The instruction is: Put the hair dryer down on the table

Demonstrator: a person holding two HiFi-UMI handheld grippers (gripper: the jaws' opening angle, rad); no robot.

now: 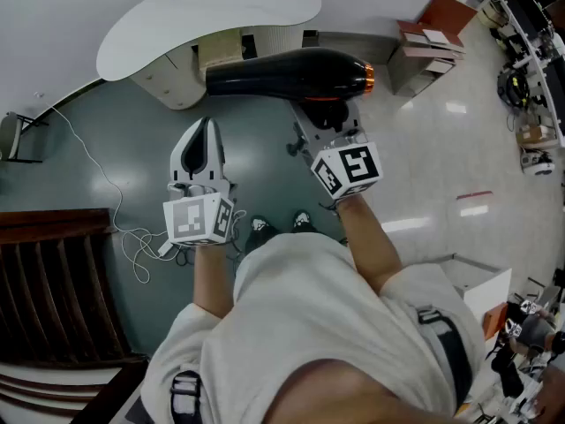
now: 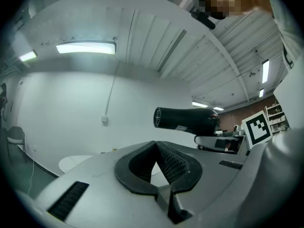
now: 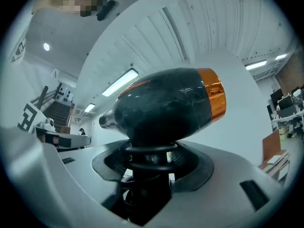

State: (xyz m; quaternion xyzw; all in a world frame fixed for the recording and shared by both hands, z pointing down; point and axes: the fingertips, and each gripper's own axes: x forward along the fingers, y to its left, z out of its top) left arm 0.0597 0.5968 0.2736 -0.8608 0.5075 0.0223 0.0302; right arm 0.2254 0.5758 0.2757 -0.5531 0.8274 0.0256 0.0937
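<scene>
Hair dryer (image 1: 282,73) clamped in right hand-held gripper (image 1: 328,124).

Head view looks down, gripper views outward; all 3 share the hair dryer (image 1: 282,76).

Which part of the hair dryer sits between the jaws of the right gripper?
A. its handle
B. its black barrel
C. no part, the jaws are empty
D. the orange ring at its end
A: the right gripper is closed on the handle of the hair dryer, and the barrel and orange ring stand above the jaws.
</scene>
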